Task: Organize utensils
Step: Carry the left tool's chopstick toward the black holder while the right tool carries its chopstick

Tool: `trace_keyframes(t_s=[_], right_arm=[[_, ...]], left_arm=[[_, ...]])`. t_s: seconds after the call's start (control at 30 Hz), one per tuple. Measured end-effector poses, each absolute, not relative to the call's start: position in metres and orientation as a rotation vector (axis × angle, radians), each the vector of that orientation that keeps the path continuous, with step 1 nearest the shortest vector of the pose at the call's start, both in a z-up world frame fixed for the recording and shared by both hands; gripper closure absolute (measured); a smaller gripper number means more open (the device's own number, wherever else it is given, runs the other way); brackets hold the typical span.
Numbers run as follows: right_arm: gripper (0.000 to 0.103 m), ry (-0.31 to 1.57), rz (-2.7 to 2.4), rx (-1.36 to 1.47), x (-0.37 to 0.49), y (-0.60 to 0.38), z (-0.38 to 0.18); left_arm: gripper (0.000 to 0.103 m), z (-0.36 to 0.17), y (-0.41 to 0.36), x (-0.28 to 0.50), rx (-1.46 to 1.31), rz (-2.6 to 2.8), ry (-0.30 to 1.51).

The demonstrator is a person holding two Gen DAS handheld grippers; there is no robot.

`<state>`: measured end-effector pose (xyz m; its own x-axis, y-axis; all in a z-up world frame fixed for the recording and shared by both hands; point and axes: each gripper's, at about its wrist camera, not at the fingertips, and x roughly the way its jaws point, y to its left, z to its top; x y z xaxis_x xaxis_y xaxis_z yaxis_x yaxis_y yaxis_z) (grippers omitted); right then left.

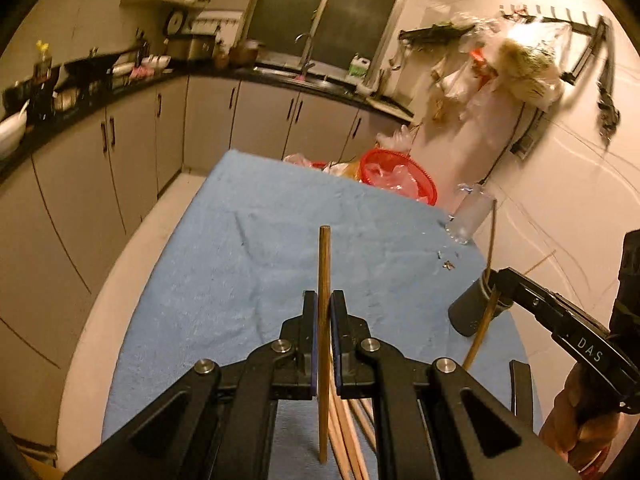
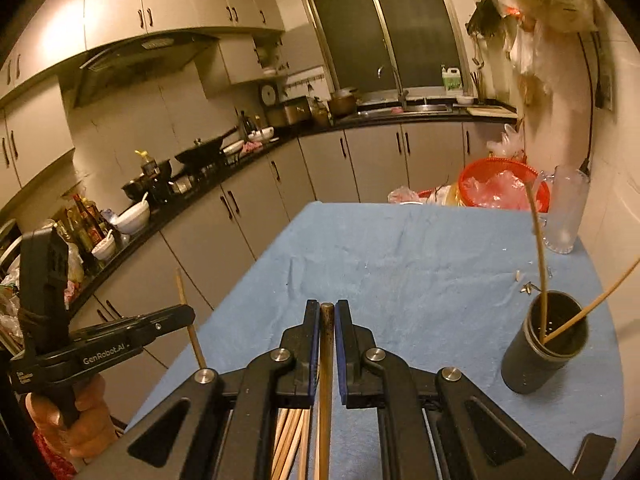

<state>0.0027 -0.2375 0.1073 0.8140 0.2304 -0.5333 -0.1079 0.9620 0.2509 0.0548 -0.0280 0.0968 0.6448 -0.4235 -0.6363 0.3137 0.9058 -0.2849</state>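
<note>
While hovering over the blue-clothed counter (image 2: 400, 248):
Left tongs (image 1: 324, 300): clamping one chopstick (image 1: 324, 264).
Right tongs (image 2: 327, 312): pinching another chopstick (image 2: 326, 344).
Holder (image 2: 544, 344): sitting at three o'clock.

"GenRobot.AI" on left gripper (image 2: 191, 318), "DAS" on right gripper (image 1: 493, 280)

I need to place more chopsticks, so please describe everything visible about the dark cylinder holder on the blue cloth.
The dark cylinder holder is a matte black-grey tube, possibly plastic or metal, with small holes visible inside near its base. It stands on the blue cloth near the right edge, looking slightly tilted in the fisheye view. Two thin chopsticks lean inside it. No gripper touches it.
</note>
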Motion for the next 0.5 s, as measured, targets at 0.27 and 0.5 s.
trace_keyframes(t_s=[0.27, 0.5], right_arm=[[0.095, 0.537, 0.173, 0.219, -0.014, -0.244, 0.119], [0.095, 0.505, 0.167, 0.245, -0.023, -0.255, 0.124]], left_arm=[[0.097, 0.111, -0.033, 0.039, -0.129, -0.42, 0.739], [0.097, 0.118, -0.036, 0.035, -0.121, -0.425, 0.724]])
